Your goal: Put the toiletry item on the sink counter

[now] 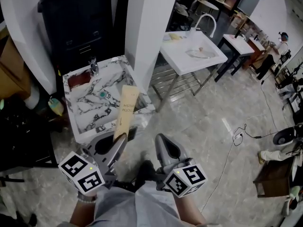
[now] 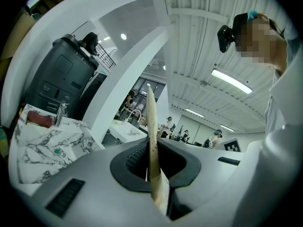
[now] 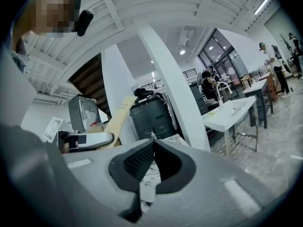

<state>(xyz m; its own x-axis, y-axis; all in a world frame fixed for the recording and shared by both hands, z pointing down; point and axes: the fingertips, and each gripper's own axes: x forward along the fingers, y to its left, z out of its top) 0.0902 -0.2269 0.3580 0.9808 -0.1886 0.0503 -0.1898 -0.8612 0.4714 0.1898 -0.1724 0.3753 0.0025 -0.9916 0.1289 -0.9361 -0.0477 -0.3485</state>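
Observation:
A long flat tan toothpaste box (image 1: 125,111) sticks forward out of my left gripper (image 1: 119,137), whose jaws are shut on its near end. In the left gripper view the box (image 2: 152,141) stands edge-on between the pads. Its far end hangs over the front right part of the marble-patterned sink counter (image 1: 78,85). My right gripper (image 1: 162,143) is shut with nothing in it, to the right of the box and short of the counter. The right gripper view shows the box (image 3: 116,120) at the left, with the left gripper (image 3: 90,139) under it.
A faucet (image 1: 93,66) and a dark red block (image 1: 78,79) stand at the back of the sink counter. A white pillar (image 1: 149,22) rises right behind it. A white table with a sink (image 1: 195,53) stands further right. A black appliance (image 1: 80,18) is behind the counter.

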